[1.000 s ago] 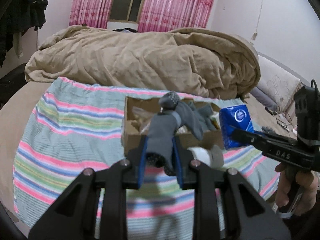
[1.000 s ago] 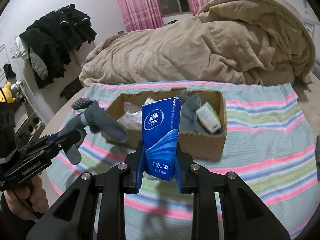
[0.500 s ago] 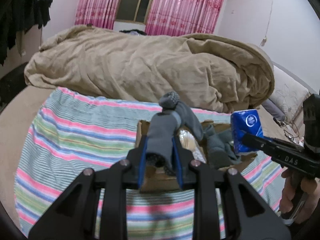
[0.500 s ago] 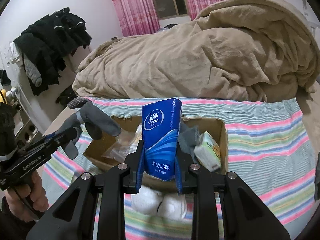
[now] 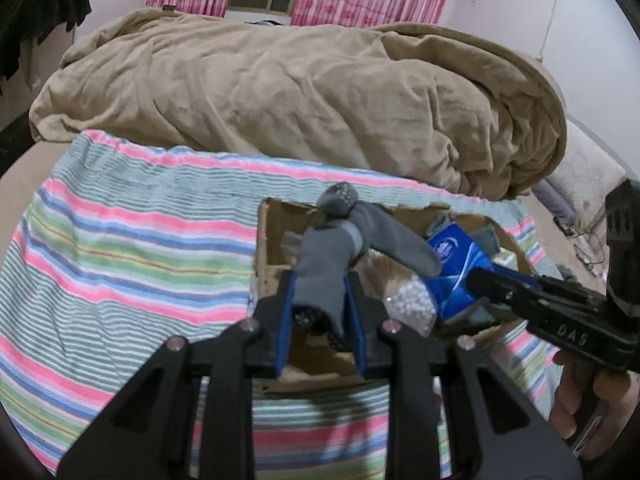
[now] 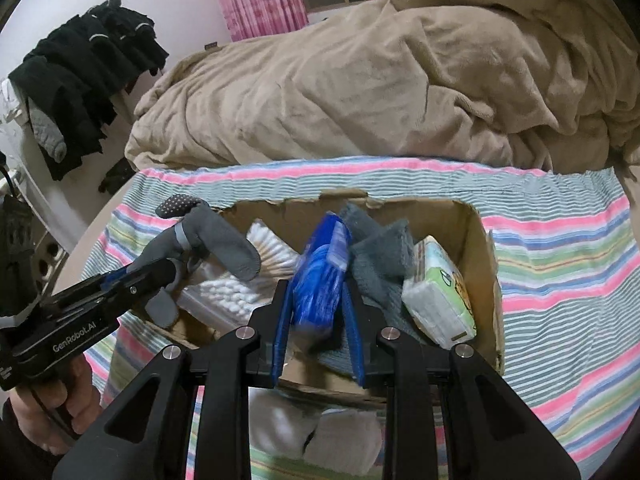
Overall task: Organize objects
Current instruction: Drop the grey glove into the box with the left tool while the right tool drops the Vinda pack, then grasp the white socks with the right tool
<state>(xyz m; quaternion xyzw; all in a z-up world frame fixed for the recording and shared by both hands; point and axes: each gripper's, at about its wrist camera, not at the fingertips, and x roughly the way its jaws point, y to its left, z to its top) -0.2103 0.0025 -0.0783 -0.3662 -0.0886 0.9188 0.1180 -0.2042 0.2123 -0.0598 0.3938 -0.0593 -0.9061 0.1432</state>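
My left gripper (image 5: 320, 320) is shut on a grey sock (image 5: 324, 272) with a dotted sole and holds it over the near left part of a cardboard box (image 5: 262, 248). It also shows in the right wrist view (image 6: 140, 280), with the grey sock (image 6: 216, 240). My right gripper (image 6: 318, 324) holds a blue Vinda tissue pack (image 6: 320, 272), blurred and tilted forward into the cardboard box (image 6: 480, 248); its jaws look slightly parted around it. The blue tissue pack also shows in the left wrist view (image 5: 452, 264).
The box holds cotton swabs (image 6: 236, 284), grey cloth (image 6: 380, 256) and a green-white tissue packet (image 6: 440, 296). White rolled items (image 6: 316, 428) lie in front of the box. A striped sheet (image 5: 132, 240) covers the bed; a tan duvet (image 5: 300, 92) lies behind.
Both grippers have moved forward and down to the box. The blue pack has tipped forward into the box, and the right jaws look wider. The sock now hangs over the box.
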